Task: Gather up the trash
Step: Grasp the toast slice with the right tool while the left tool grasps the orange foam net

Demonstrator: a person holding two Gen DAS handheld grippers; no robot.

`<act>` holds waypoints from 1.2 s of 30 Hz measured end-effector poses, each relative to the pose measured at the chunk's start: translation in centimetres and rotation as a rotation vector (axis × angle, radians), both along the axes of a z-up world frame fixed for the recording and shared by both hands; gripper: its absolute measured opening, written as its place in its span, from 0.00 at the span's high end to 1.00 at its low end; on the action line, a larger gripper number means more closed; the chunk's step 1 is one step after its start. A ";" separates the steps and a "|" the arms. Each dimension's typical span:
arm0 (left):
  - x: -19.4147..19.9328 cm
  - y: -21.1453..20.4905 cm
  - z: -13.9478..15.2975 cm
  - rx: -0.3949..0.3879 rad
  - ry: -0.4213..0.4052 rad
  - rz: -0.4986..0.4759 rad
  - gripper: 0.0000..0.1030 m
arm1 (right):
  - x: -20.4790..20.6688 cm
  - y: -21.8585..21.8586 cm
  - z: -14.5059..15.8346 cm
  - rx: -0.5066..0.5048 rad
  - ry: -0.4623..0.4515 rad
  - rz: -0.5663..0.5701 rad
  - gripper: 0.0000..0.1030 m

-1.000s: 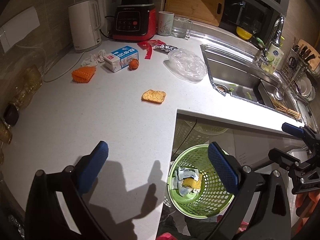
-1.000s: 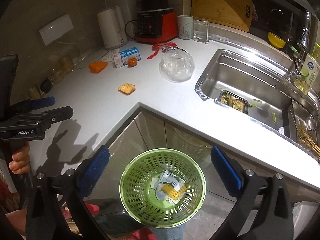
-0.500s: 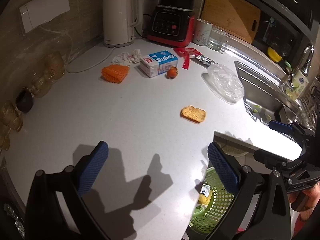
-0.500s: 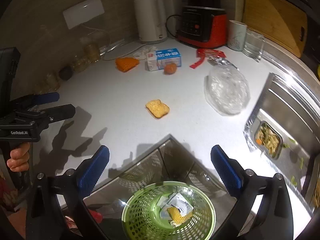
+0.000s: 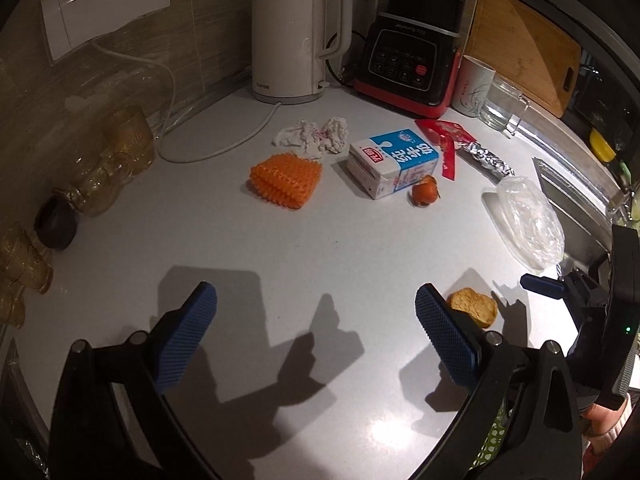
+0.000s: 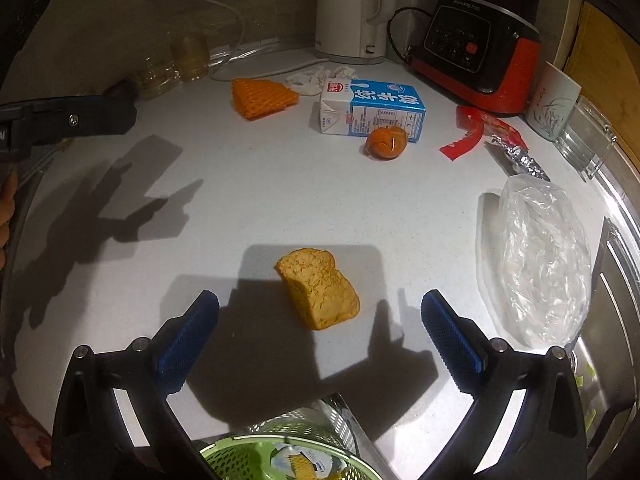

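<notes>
Right now both my grippers hang spread wide and grasp nothing: the right gripper [image 6: 320,312] frames the bread slice [image 6: 318,288] lying on the counter [image 6: 280,200], fingers [image 6: 188,336] clear of it. From my left gripper [image 5: 316,320], that slice is half hidden behind one pad. Only the green basket [image 6: 280,460] rim shows, cut off below the counter edge, wrappers inside hard to read.

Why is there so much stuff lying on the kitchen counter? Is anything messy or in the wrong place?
Yes. A piece of bread lies bare on the counter. Farther back a milk carton lies on its side by an orange peel ball, with crumpled tissue, a torn red wrapper and a loose plastic bag.
</notes>
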State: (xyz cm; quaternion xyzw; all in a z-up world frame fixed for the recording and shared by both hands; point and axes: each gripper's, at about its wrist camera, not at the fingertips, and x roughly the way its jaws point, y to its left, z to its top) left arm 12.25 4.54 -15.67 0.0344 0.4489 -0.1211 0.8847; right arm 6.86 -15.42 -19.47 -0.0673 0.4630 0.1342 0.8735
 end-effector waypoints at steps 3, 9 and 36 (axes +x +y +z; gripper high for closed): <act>1.6 0.3 -0.8 -0.009 0.010 0.016 0.08 | 1.0 -0.4 -0.9 0.016 0.026 0.001 0.14; 3.8 0.4 -2.4 -0.015 0.034 0.025 0.08 | 2.0 -0.4 -2.1 0.001 0.053 0.033 0.23; 17.1 -1.0 -7.2 0.004 0.122 0.147 0.07 | 2.0 -1.8 1.0 0.113 0.022 0.010 0.82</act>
